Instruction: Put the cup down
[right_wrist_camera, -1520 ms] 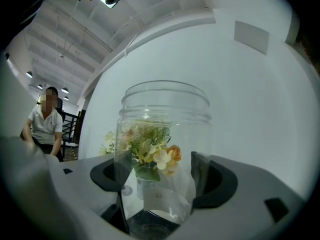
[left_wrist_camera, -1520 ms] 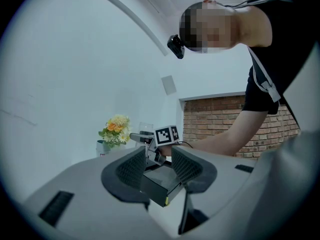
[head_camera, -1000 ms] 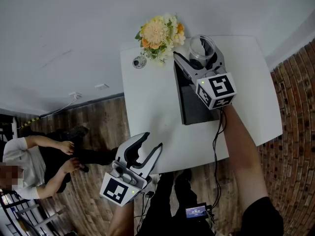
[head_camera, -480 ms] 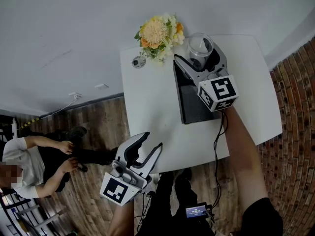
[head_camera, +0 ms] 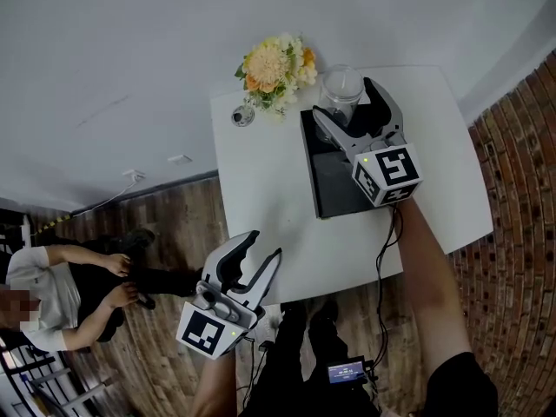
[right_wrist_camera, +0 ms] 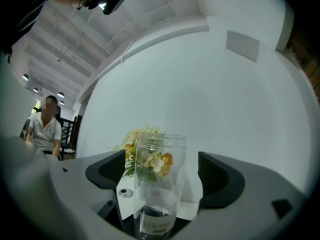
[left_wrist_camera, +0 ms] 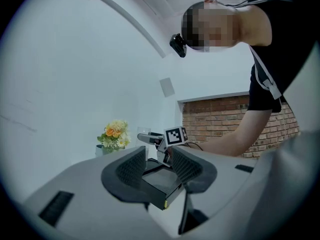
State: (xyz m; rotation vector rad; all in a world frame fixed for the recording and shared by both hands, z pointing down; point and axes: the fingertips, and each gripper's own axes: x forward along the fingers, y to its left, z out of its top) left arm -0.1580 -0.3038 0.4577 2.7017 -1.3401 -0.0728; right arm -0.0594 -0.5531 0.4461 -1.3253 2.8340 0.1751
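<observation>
Looking down in the head view, the clear cup (head_camera: 340,89) stands upright on the far end of the black tray (head_camera: 334,185); the right gripper (head_camera: 346,102) lies level over that tray, and its jaws have just been opening to either side of the cup. The left gripper view shows the left gripper (left_wrist_camera: 156,159) spread and empty off the tray's near end, the farther hand. The right gripper view shows a gap between each jaw and the cup, so backing straight along the tray should clear it.

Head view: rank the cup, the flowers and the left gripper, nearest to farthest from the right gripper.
1. cup: between the fingers of the right gripper.
2. flowers: just left of the cup.
3. left gripper: far off, at the view's lower left.
</observation>
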